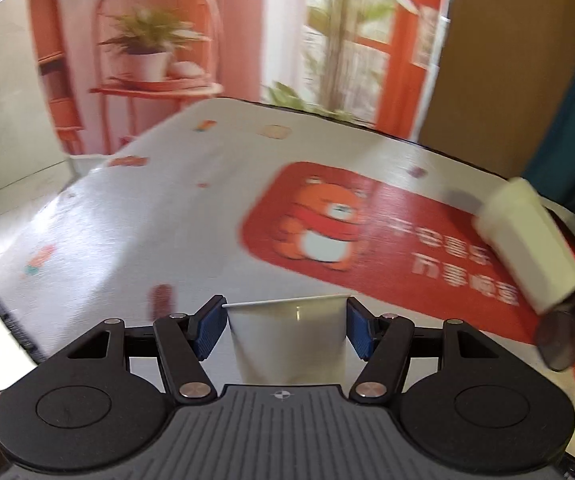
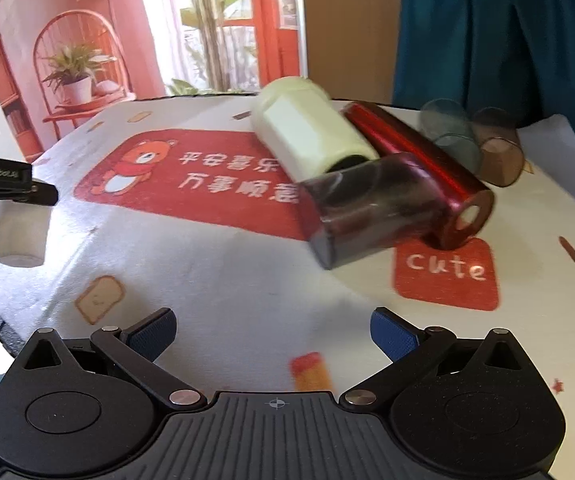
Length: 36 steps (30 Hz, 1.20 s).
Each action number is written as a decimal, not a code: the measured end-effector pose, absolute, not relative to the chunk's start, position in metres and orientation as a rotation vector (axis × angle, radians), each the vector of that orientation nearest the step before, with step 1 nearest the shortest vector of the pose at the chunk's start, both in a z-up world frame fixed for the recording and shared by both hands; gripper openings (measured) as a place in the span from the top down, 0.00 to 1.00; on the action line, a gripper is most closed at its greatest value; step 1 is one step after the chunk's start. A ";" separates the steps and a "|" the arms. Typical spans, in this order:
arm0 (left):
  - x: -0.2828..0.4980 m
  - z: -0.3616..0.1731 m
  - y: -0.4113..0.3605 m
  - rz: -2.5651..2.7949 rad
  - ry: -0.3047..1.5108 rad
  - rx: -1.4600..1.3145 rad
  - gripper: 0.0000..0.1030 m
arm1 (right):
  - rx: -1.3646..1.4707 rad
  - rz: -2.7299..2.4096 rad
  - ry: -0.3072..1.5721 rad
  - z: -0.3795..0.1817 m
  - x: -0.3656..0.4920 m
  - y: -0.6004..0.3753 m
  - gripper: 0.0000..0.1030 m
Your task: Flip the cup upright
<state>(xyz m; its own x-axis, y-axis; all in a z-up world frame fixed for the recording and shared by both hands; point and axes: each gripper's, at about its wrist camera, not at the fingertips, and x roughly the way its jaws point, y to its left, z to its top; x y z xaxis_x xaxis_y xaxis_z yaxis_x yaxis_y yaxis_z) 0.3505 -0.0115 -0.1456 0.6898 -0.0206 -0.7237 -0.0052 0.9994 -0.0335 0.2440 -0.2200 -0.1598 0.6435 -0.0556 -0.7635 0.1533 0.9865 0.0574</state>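
My left gripper (image 1: 285,322) is shut on a translucent white cup (image 1: 289,340), gripped just below its rim, rim up, above the mat. The right wrist view shows the same cup (image 2: 21,236) hanging upright from the left gripper (image 2: 27,196) at the far left. My right gripper (image 2: 273,338) is open and empty over the near part of the mat. Several cups lie on their sides ahead of it: a cream one (image 2: 311,132), a dark smoky one (image 2: 367,208), a red one (image 2: 419,160), a teal one (image 2: 451,132) and a brown one (image 2: 497,150).
A white mat (image 2: 227,280) with a red bear panel (image 2: 191,176) and a red "cute" patch (image 2: 445,274) covers the table. The cream cup (image 1: 527,240) and dark cup (image 1: 567,332) also show at the right of the left wrist view. A printed backdrop stands behind.
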 end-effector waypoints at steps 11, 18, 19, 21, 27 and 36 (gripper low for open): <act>0.390 -0.149 0.024 0.012 0.744 -0.079 0.36 | 0.061 -0.094 0.886 -0.160 0.260 -0.188 0.00; 0.405 -0.165 0.026 -0.027 0.730 -0.143 0.36 | 0.072 -0.113 0.903 -0.164 0.270 -0.194 0.00; 0.403 -0.168 0.027 -0.033 0.731 -0.139 0.36 | 0.074 -0.113 0.905 -0.165 0.271 -0.195 0.00; 0.395 -0.175 0.026 -0.045 0.737 -0.115 0.36 | 0.075 -0.107 0.913 -0.168 0.273 -0.194 0.00; 0.365 -0.186 0.019 -0.101 0.757 -0.061 0.36 | 0.075 -0.088 0.933 -0.175 0.273 -0.188 0.00; 0.388 -0.183 0.038 -0.136 0.988 -0.179 0.26 | 0.092 -0.086 0.923 -0.171 0.268 -0.188 0.00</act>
